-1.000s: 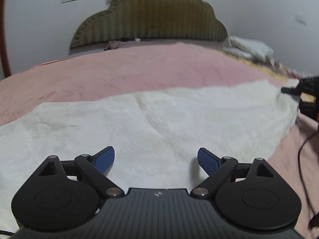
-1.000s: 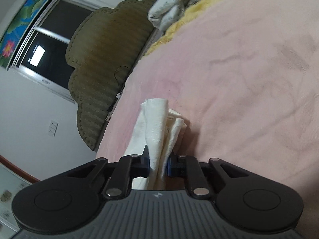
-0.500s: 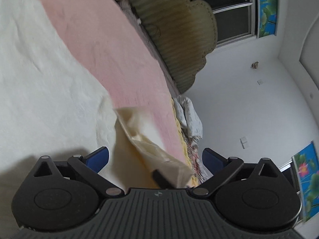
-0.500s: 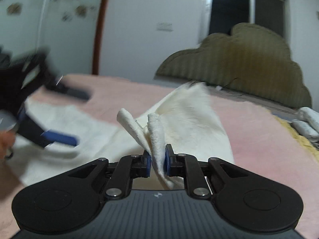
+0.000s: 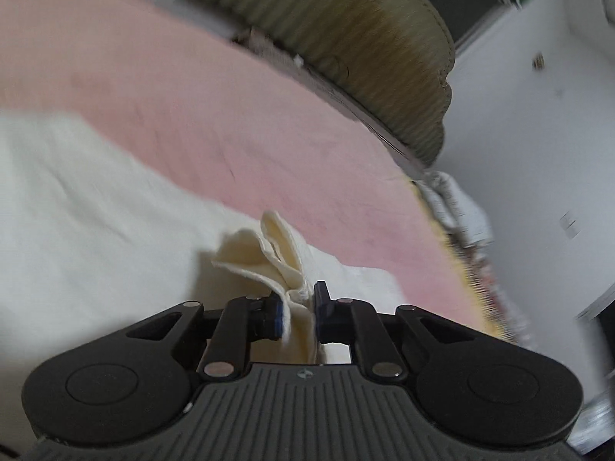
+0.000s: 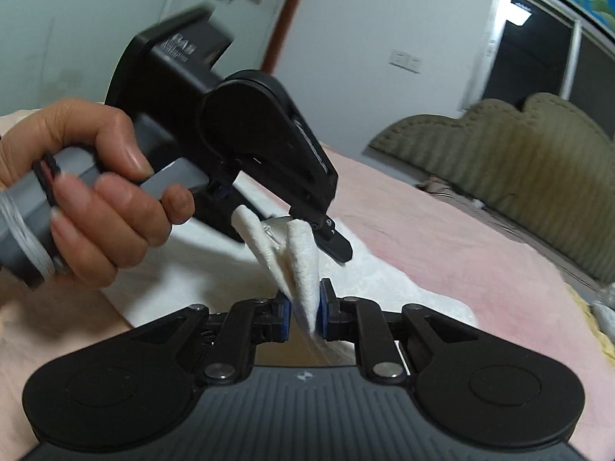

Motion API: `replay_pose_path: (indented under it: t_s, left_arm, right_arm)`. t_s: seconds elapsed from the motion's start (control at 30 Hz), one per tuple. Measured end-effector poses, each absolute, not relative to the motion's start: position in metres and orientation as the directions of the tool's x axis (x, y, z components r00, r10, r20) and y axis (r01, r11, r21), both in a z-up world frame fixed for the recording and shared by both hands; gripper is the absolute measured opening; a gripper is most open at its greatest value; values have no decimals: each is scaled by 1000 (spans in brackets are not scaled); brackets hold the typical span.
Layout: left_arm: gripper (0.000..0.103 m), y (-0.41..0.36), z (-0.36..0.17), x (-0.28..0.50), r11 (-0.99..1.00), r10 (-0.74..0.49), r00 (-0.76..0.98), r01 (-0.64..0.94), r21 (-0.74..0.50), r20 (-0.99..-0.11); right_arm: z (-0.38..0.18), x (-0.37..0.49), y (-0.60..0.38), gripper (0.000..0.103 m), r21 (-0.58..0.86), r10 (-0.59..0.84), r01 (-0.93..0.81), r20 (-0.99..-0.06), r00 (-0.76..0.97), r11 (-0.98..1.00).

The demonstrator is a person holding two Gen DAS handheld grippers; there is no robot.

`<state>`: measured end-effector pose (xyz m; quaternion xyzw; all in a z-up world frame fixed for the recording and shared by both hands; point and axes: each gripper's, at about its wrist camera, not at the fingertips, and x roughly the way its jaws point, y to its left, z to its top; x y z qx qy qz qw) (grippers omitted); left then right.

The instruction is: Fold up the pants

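Note:
The white fleecy pants (image 5: pixel 96 211) lie spread on the pink bed sheet (image 5: pixel 192 96). A bunched corner stands up between the pads of my left gripper (image 5: pixel 300 307), whose jaws are closing and pinch it. My right gripper (image 6: pixel 305 307) is shut on another folded corner of the pants (image 6: pixel 303 269), lifted off the bed. In the right wrist view the left gripper (image 6: pixel 286 232) sits just ahead of the right one, held by a hand (image 6: pixel 96 184), so both gripped corners nearly meet.
An olive padded headboard (image 5: pixel 365 50) runs along the far side of the bed, also in the right wrist view as the headboard (image 6: pixel 519 161). Crumpled bedding (image 5: pixel 453 207) lies at the bed's right end. A dark window (image 6: pixel 538 50) is behind.
My left gripper went from wide open to pinching a corner of the pants. My right gripper rolled upright and carried its corner across the bed to the left gripper.

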<state>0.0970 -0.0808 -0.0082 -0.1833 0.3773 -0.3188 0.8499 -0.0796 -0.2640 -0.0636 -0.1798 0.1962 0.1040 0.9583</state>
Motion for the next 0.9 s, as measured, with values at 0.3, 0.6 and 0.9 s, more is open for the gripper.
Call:
replay_pose_path:
  t_s: [0.3, 0.6, 0.9]
  left_arm:
    - [20, -67, -16, 78, 911, -402, 681, 367, -190, -612]
    - [54, -49, -2, 72, 971, -207, 814, 237, -15, -542]
    - [77, -94, -21, 114, 944, -255, 677, 329, -26, -690]
  right_arm:
    - [-84, -59, -210, 15, -314, 247, -419, -466, 850, 852]
    - [-34, -83, -271, 16, -81, 369, -462, -491, 790, 883]
    - [-71, -12, -348, 16, 30, 94, -97, -637, 765, 995]
